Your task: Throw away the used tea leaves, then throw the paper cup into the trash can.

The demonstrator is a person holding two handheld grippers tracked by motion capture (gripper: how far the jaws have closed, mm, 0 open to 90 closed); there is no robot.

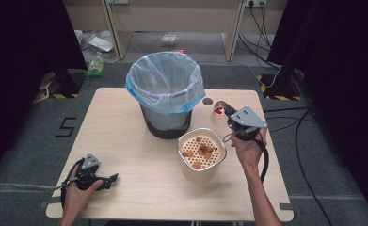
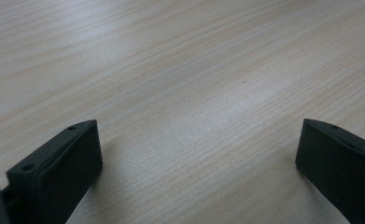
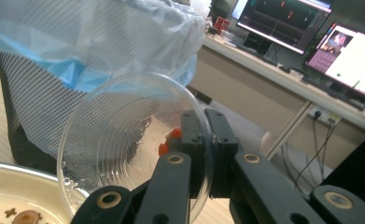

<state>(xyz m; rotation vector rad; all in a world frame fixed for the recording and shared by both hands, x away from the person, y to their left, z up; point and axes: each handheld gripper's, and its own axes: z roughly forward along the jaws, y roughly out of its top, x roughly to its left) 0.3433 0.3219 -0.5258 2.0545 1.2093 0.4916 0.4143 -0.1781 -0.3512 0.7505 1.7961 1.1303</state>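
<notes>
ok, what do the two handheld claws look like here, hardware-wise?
Both are black. The left claw and right claw each carry a grey three-cornered plate on top and trail a black cable. The jaws are flat, black blocks; the right claw's linkage has brass-coloured pivot pins. Forearms are bare, no sleeves.

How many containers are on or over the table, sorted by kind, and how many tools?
Mesh bin with blue liner: 1
Cream strainer pot: 1
Clear plastic bowl, clamped by the right tool: 1
Tools, including the open left tool: 2
Total: 5
</notes>
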